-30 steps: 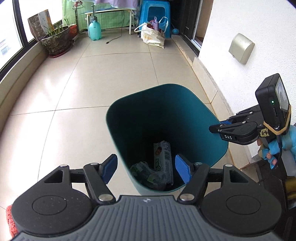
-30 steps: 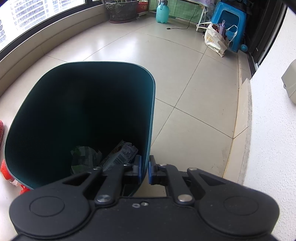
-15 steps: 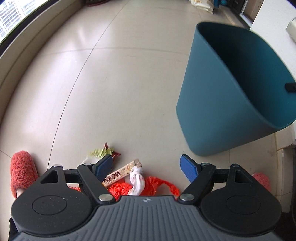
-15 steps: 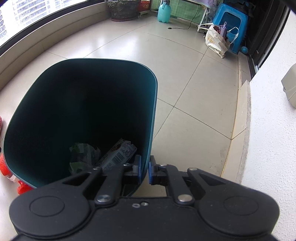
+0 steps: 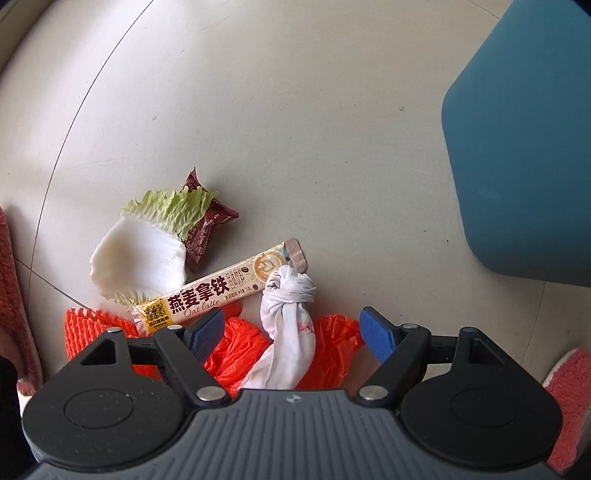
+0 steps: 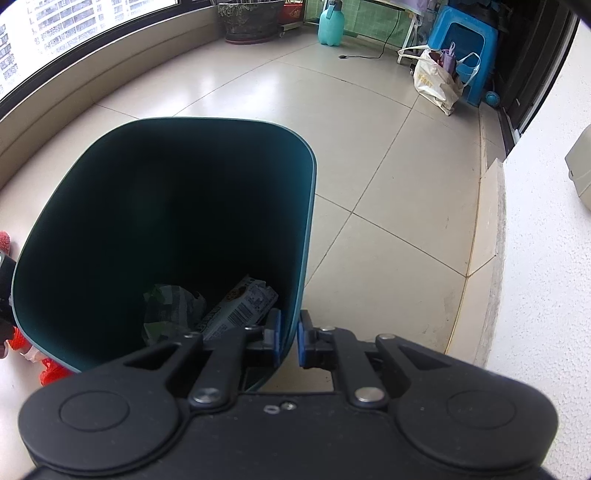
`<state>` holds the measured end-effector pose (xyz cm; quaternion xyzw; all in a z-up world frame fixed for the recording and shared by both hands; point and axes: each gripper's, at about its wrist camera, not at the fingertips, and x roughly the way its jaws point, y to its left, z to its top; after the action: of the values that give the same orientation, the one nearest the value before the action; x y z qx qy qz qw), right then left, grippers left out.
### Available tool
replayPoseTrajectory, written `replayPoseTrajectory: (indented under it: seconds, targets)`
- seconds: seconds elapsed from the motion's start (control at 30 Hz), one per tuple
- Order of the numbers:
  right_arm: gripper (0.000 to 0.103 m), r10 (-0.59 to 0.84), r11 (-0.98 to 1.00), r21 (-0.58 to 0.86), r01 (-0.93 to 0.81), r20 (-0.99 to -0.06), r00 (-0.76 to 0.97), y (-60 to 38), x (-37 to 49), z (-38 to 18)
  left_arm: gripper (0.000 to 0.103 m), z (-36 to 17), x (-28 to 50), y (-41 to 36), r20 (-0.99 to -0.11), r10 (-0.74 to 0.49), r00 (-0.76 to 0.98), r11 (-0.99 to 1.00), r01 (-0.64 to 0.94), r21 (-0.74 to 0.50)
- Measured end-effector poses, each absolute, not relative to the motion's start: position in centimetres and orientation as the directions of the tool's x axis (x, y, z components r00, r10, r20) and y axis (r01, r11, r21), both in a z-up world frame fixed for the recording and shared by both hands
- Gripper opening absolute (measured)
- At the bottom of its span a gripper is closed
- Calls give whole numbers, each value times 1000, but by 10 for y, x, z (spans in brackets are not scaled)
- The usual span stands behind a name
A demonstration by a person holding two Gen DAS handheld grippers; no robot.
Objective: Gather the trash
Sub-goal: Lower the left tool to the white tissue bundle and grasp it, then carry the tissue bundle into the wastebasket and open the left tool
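Observation:
In the left wrist view my left gripper (image 5: 291, 330) hangs open just over a heap of litter on the floor. A knotted white rag (image 5: 290, 321) lies between its fingers, on an orange plastic bag (image 5: 240, 347). Beside it lie an oat latte sachet (image 5: 221, 291), a cabbage leaf (image 5: 140, 254) and a brown wrapper (image 5: 207, 232). The teal bin (image 5: 524, 147) stands at the right. My right gripper (image 6: 288, 343) is shut on the near rim of the teal bin (image 6: 166, 221), which is tilted. Wrappers (image 6: 236, 314) lie inside it.
Fuzzy red slippers (image 5: 14, 295) flank the heap at left, and a pink one (image 5: 569, 398) at right. Far down the tiled balcony stand a plant pot (image 6: 251, 22), a teal spray bottle (image 6: 330, 22), a blue stool (image 6: 461, 40) and a white bag (image 6: 436, 81). A white wall (image 6: 546, 258) runs on the right.
My left gripper swung away from above the bin's mouth and sank to the litter heap on the floor beside it. The right gripper and the bin stayed as they were.

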<state>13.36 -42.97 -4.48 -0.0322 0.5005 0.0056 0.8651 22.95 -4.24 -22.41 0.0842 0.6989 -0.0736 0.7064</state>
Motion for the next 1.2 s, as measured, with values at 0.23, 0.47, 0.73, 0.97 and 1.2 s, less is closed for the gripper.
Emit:
replayPoseTrajectory:
  seconds: [0.23, 0.47, 0.73, 0.97, 1.2]
  targets:
    - [8, -19, 997, -50, -50, -868, 496, -432, 134, -44, 61, -249, 240, -44, -999, 24, -22, 976, 218, 19]
    - [8, -24, 997, -56, -51, -869, 494, -430, 134, -45, 32, -247, 235, -47, -998, 68, -3, 971, 228, 66]
    - [8, -20, 998, -48, -44, -869, 494, -431, 135, -45, 28, -204, 224, -41, -996, 45, 72, 974, 217, 60]
    - [8, -26, 998, -48, -33, -870, 492, -431, 136, -45, 28, -144, 219, -42, -991, -16, 133, 977, 213, 13]
    - [8, -28, 998, -50, -32, -869, 495, -430, 136, -45, 28, -72, 213, -45, -977, -64, 205, 974, 226, -17]
